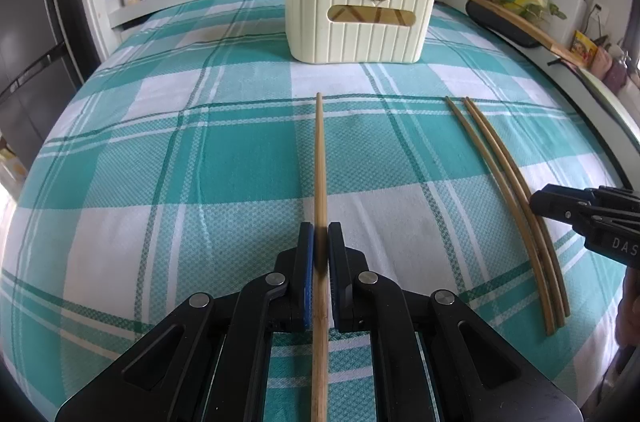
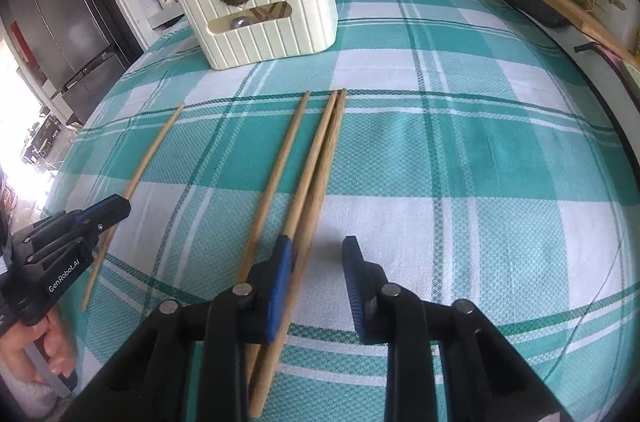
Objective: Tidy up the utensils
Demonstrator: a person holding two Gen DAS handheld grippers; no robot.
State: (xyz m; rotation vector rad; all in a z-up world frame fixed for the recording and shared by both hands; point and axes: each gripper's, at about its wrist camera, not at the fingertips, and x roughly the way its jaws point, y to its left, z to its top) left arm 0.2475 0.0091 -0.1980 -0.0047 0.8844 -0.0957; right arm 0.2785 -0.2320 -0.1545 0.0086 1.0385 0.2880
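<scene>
Left gripper (image 1: 321, 242) sits low and level, blue pads (image 1: 306, 262) nearly pinched together; right gripper (image 2: 316, 258) also low, jaws spread wide; person's bare fingers (image 2: 52, 350) wrap the left handle.

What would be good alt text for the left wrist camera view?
The left gripper closes around a single wooden chopstick lying on a teal plaid tablecloth. Three more chopsticks lie to the right near the right gripper, and a cream utensil holder stands beyond.
</scene>
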